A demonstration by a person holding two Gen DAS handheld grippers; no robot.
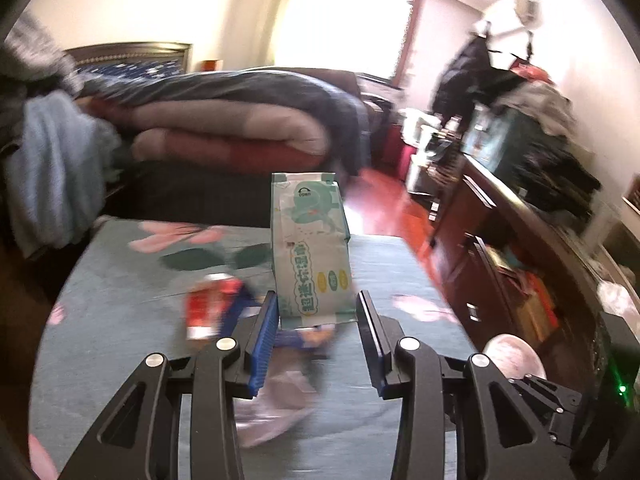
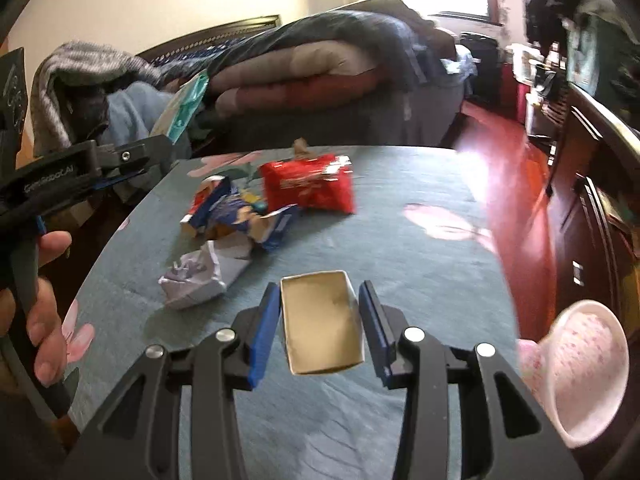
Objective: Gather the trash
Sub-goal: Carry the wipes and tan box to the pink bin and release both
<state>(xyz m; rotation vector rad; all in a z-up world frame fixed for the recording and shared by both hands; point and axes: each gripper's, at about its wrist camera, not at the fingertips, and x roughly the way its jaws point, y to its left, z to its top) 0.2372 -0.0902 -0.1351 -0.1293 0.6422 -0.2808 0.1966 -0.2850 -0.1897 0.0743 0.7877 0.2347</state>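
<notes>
With the left gripper (image 1: 316, 316) clamped on the wet-wipes pack (image 1: 310, 246) and the right gripper (image 2: 319, 320) pinching the open cardboard box (image 2: 320, 322), both seemingly lifted above the table (image 2: 400, 240); carry each level to the pink bin (image 2: 576, 372) before letting go.

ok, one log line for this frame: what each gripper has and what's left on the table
left gripper: wet wipes pack, lifted | right gripper: open cardboard box | table: red snack bag, blue wrapper, crumpled paper

Teal floral tablecloth (image 2: 400, 220) — pink bowl (image 2: 576, 372) at right edge; folded quilts (image 1: 224, 120) behind.
</notes>
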